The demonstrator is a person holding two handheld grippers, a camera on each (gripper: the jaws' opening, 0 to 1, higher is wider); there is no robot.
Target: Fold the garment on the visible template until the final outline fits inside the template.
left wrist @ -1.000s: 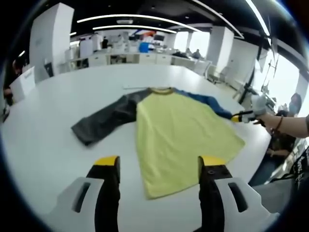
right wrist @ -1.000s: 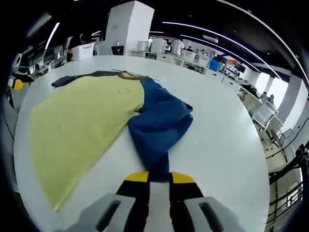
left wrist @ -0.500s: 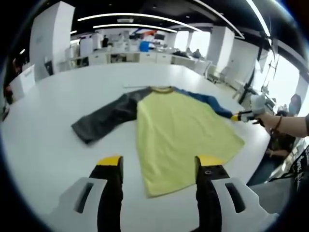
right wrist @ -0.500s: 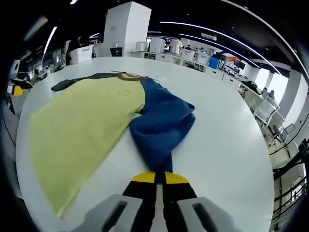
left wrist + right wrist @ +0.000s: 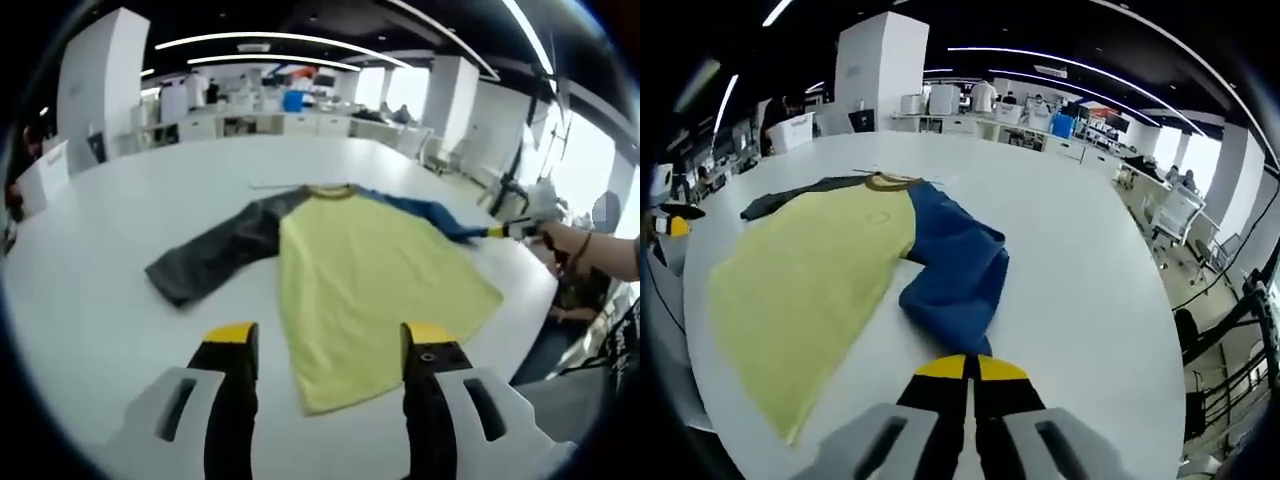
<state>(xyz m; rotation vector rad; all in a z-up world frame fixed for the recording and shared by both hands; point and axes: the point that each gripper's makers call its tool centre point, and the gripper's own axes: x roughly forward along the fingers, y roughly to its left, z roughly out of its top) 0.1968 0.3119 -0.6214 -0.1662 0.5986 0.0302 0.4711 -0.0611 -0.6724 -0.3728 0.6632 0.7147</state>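
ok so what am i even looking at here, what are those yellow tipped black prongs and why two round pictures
Each round picture comes from a fisheye camera riding on a hand-held gripper; a person holds one in each hand. The yellow-tipped prongs are that gripper's two jaws. In the left gripper view, the left gripper hangs open above the white table, holding nothing. On the table lies a shirt with a yellow body, one dark grey sleeve and one blue sleeve. In the right gripper view, the right gripper is shut on the blue sleeve's end. The left gripper view also shows it at the far right, with the person's hand.
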